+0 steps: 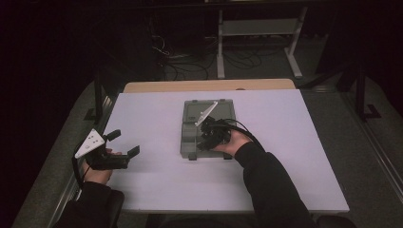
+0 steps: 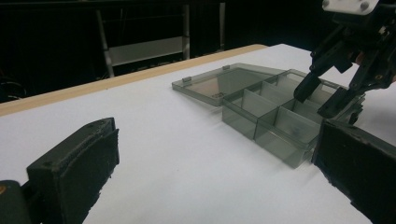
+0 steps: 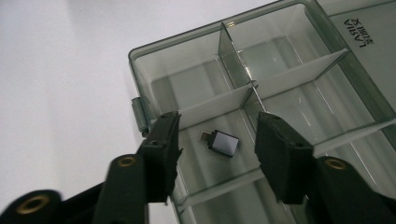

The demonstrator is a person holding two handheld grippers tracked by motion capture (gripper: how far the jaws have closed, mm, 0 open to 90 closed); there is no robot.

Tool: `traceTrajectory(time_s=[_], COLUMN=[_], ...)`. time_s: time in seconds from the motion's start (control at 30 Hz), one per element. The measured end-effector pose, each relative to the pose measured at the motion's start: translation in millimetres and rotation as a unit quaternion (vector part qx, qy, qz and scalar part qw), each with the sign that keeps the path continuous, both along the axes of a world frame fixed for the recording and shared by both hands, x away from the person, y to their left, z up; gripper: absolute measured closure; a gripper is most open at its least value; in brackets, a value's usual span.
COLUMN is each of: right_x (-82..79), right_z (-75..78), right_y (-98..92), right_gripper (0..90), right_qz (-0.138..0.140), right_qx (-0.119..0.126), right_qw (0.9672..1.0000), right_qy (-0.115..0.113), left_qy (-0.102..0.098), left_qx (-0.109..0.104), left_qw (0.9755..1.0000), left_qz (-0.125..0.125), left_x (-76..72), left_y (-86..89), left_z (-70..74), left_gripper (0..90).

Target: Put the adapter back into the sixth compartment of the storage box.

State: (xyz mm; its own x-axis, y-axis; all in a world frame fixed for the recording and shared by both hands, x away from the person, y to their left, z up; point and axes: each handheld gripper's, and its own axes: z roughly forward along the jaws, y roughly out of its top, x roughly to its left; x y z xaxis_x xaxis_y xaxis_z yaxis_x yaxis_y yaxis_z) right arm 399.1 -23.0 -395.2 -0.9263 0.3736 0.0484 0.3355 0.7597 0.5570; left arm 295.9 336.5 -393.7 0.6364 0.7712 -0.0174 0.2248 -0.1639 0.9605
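At nine o'clock on the white table (image 1: 157, 180), the left gripper (image 1: 127, 143) rests, jaws open and empty. Centre, the right gripper (image 3: 217, 135), jaws apart, hovers above a small silver-grey metal adapter (image 3: 222, 142) lying flat in the smoky translucent plastic compartment box (image 3: 140, 65), plug towards ten o'clock.

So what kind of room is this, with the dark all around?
Probably a lab or workshop for recording handwork. A white table holds one grey compartment box, cables lie tangled on the floor behind, and a metal bench frame stands farther back.
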Motion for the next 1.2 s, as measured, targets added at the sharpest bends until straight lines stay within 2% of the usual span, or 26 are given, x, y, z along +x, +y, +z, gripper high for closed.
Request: traceTrajectory(time_s=[0.2, 0.23, 0.3, 0.5, 0.57, 0.67, 0.9, 1.2], right_x=[-1.0, -0.2, -0.2, -1.0, -1.7, -3.2, -4.6, -7.3], right_z=[3.2, 3.8, 4.9, 13.6, 17.4, 22.1, 30.4, 35.6], right_y=[-2.3, -3.4, -4.4, -10.6, -13.5, -17.7, -27.2, -39.5], right_gripper=[38.7, 33.8, 29.6, 13.0, 12.2, 0.6, 0.0, 0.0], right_qz=[-0.007, -0.01, -0.014, -0.03, -0.033, -0.029, -0.035, -0.051], right_qx=[0.0, 0.001, 0.001, 0.024, 0.032, 0.038, 0.047, 0.049], right_qw=[1.0, 0.9999, 0.9999, 0.9992, 0.999, 0.9989, 0.9981, 0.9972], right_qy=[0.001, 0.009, 0.008, 0.007, 0.004, -0.001, -0.02, -0.025], left_qy=[0.0, 0.0, 0.0, 0.0, 0.0, 0.0, 0.0, 0.0], left_qx=[0.001, 0.002, 0.001, 0.002, 0.003, 0.003, 0.004, 0.005], left_qw=[1.0, 1.0, 1.0, 1.0, 1.0, 1.0, 1.0, 1.0], left_qz=[0.0, -0.001, 0.0, -0.001, 0.0, 0.0, 0.0, 0.0], left_x=[-0.1, -0.1, -0.1, -0.1, -0.1, -0.2, -0.3, -0.5], left_y=[-0.2, -0.1, -0.2, -0.2, -0.2, -0.2, -0.3, -0.5], left_z=[0.0, 0.0, 0.0, -0.1, 0.0, 0.0, 0.1, 0.2], left_gripper=[0.0, 0.0, 0.0, 0.0, 0.0, 0.0, 0.0, 0.0])
